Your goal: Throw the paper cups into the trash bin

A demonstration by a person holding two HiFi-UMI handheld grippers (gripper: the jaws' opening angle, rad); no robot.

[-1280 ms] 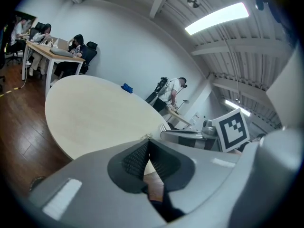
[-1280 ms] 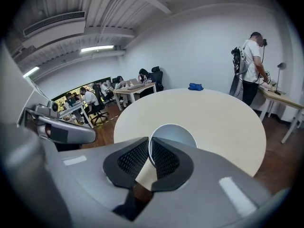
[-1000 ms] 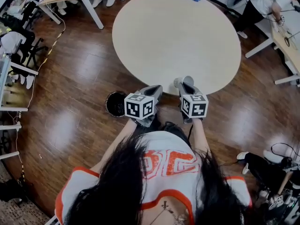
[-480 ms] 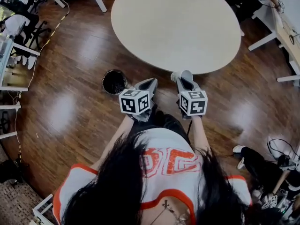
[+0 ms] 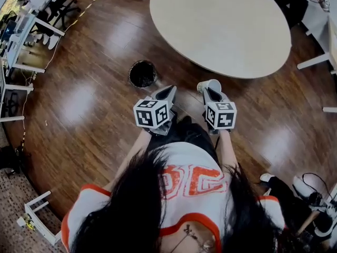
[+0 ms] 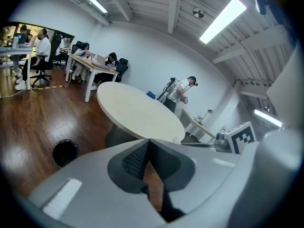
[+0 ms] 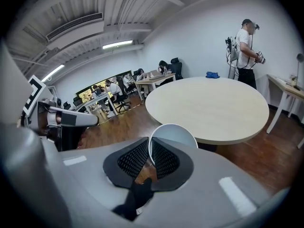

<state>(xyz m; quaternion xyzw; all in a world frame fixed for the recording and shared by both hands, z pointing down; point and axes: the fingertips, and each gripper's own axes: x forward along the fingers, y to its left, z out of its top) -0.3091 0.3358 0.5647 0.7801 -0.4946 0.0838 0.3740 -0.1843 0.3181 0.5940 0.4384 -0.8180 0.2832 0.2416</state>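
My right gripper [image 5: 209,90] is shut on the rim of a white paper cup [image 5: 208,84], held in the air over the wood floor just off the round table's near edge. In the right gripper view the cup's [image 7: 174,134] wall is pinched between the two pads, its mouth facing the table. My left gripper [image 5: 167,93] is shut with nothing in it; in the left gripper view its jaws [image 6: 148,142] meet at the tips. The black trash bin [image 5: 142,73] stands on the floor, ahead and to the left of the left gripper, and is seen again as a trash bin [image 6: 64,152] low on the left.
A round beige table [image 5: 221,25] fills the upper right. Desks with chairs and seated people line the far left wall [image 6: 90,63]. A standing person [image 7: 246,42] is beyond the table. White furniture legs [image 5: 16,78] stand at the left edge.
The view has swung: table and bin have shifted right in the head view. Both grippers stay side by side, the right one still shut on the cup.
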